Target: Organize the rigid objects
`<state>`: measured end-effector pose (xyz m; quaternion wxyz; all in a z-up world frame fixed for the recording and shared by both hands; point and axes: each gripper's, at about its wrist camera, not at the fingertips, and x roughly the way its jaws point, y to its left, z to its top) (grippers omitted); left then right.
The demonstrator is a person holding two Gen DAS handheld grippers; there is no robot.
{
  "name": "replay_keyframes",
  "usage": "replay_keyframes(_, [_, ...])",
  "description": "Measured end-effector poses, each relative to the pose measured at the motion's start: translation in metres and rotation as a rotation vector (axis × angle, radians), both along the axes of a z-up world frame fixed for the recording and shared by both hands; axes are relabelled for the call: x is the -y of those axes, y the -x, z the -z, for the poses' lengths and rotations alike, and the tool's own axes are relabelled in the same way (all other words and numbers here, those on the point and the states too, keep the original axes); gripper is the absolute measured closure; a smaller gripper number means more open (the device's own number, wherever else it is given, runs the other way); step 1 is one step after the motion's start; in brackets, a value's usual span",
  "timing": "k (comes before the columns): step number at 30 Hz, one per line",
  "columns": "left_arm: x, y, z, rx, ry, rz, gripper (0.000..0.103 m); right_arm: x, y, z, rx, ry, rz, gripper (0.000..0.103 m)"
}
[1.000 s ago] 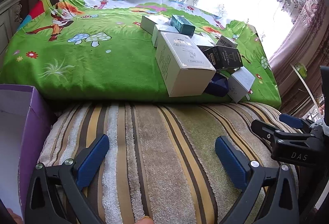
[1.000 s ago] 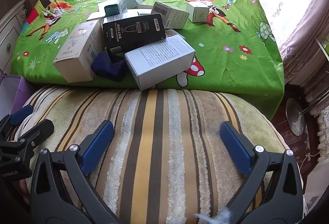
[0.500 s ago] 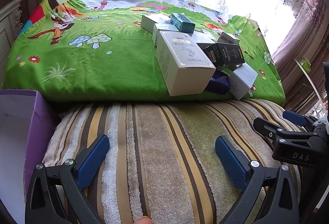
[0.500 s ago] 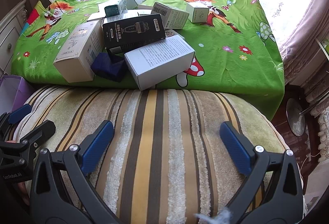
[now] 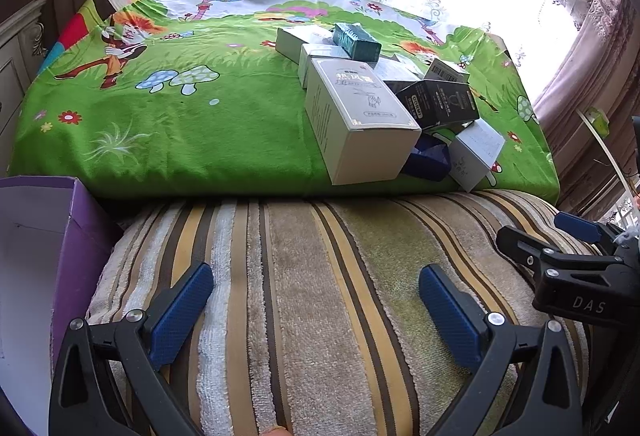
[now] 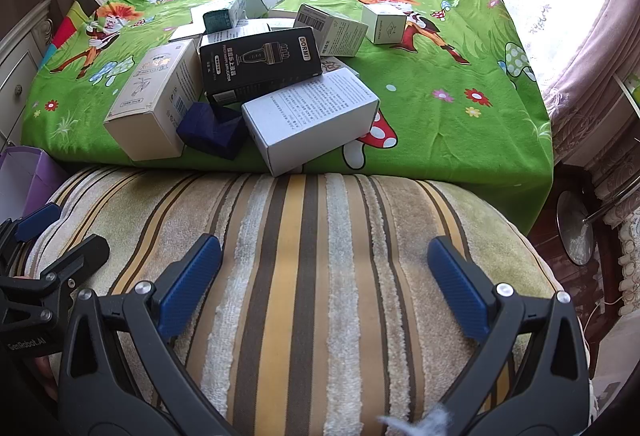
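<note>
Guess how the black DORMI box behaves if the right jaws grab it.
The black DORMI box is printed carton, so probably stiff and light. It lies tilted on other boxes, including the white box, so lifting it may shift them. Its finish looks smooth, possibly slippery.

The purple box (image 5: 60,236) is being cut off by the left edge in both views. The dark blue box (image 6: 212,130) is hiding partly under the black box (image 6: 260,64). The small print on the white box (image 6: 310,112) is staying too small to read.
</note>
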<state>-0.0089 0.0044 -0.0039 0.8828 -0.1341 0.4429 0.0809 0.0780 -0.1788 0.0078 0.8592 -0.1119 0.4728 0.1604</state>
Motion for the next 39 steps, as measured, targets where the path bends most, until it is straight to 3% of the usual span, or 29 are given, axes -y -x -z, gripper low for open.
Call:
replay_keyframes(25, [0.001, -0.003, 0.002, -0.04, -0.004, 0.016, 0.0, -0.004, 0.003, 0.0, 0.025, 0.022, -0.001, 0.0])
replay_keyframes(39, [0.002, -0.001, 0.002, -0.043, -0.017, 0.024, 0.0, 0.001, -0.006, -0.002, -0.05, -0.007, -0.021, 0.0])
